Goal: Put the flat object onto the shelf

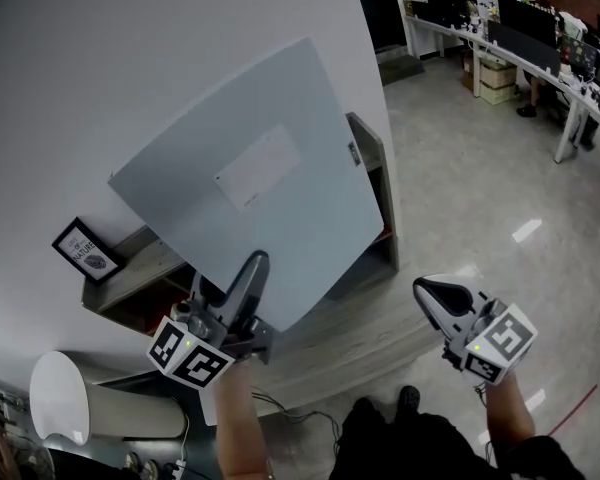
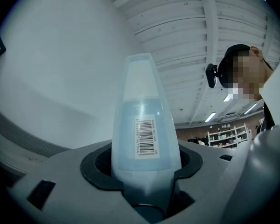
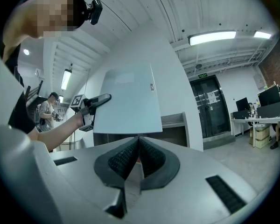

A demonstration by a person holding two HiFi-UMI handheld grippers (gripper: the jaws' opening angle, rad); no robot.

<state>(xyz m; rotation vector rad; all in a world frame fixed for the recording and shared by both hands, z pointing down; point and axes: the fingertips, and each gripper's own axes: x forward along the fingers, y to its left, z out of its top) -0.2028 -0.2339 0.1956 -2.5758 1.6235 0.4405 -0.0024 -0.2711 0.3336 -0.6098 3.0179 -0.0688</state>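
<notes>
The flat object (image 1: 250, 178) is a large pale blue-grey panel with a white label. It stands tilted in the air in front of the low wooden shelf (image 1: 377, 173), which is against the white wall. My left gripper (image 1: 248, 280) is shut on its lower edge. In the left gripper view the panel (image 2: 142, 97) rises edge-on from between the jaws (image 2: 146, 178), showing a barcode sticker. My right gripper (image 1: 427, 292) hangs apart to the right, shut and with nothing in it. In the right gripper view its pads (image 3: 151, 155) meet, and the panel (image 3: 126, 101) and shelf (image 3: 175, 120) lie ahead.
A framed picture (image 1: 87, 250) leans on the shelf's top at the left. A white round-topped stand (image 1: 60, 398) is at the lower left, with cables (image 1: 300, 413) on the floor. Desks with monitors (image 1: 520, 38) line the far right. A dark door (image 3: 210, 106) is behind the shelf.
</notes>
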